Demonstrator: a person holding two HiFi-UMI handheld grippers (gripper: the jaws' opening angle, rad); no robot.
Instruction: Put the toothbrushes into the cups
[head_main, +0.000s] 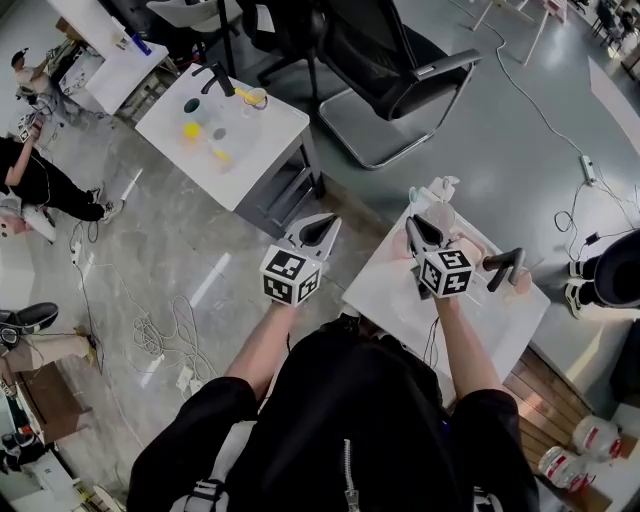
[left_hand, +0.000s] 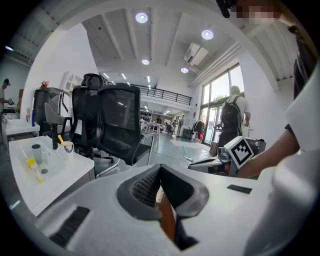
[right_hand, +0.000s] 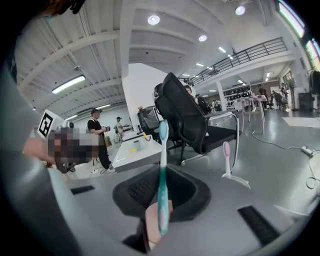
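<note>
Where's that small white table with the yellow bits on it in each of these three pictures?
Head view: table upper left of centre.
Left gripper view: lower left.
Right gripper view: small, just left of centre.
Shared landmark: the black chair to the table's right in every view.

Chair (head_main: 390, 60): black, empty, on the grey floor (head_main: 200, 240).
Cables (head_main: 150, 340): loose white loops on the floor, left.
Bystander (head_main: 40, 180): in black, at the left edge.
Ceiling lights (left_hand: 141, 18): round, lit.
</note>
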